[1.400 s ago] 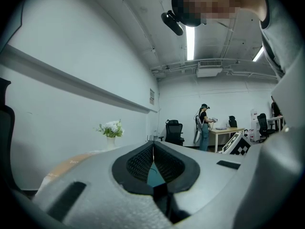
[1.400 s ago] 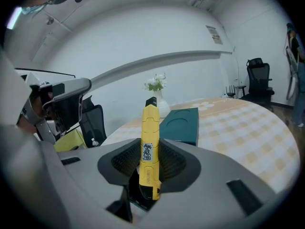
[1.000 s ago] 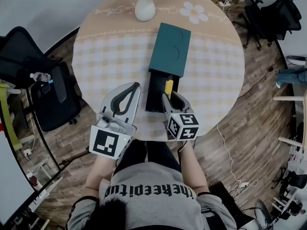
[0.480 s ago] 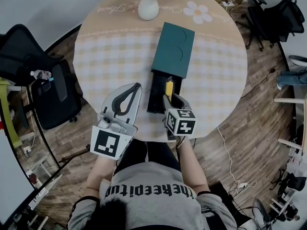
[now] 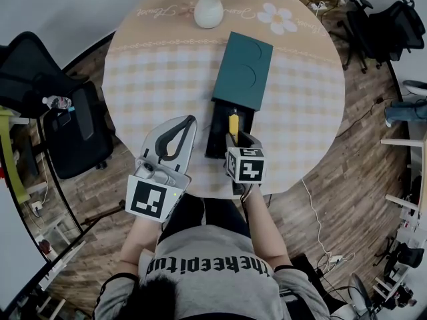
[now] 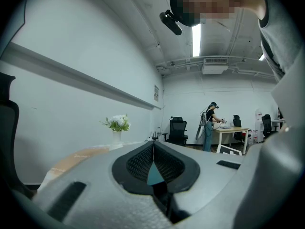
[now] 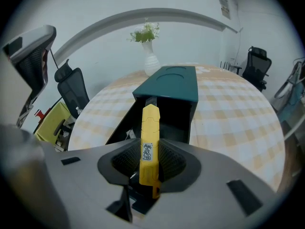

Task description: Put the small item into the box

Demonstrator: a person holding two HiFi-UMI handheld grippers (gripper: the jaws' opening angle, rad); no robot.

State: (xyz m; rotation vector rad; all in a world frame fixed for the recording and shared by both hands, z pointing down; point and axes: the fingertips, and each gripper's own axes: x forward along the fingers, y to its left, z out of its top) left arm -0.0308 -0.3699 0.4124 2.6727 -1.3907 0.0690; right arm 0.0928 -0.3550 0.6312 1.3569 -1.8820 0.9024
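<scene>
Holding the yellow utility knife [image 7: 149, 142] clamped between its jaws, the right gripper [image 5: 235, 135] hangs over the pulled-out black drawer [image 5: 217, 131] of the teal box [image 5: 243, 72]. Lowering and release seemingly remain. The left gripper [image 5: 189, 120], jaws together and empty, waits alongside.

Lighting is bright and even, from overhead. A ceiling strip light [image 6: 196, 38] produces glare in the left gripper view. Shadows on the worktop [image 5: 153, 79] are faint and soft-edged. Both gripper views show strong fisheye curvature and black corners. The small item [image 7: 148, 137] is sharp; the near foreground below it is blurred.
</scene>
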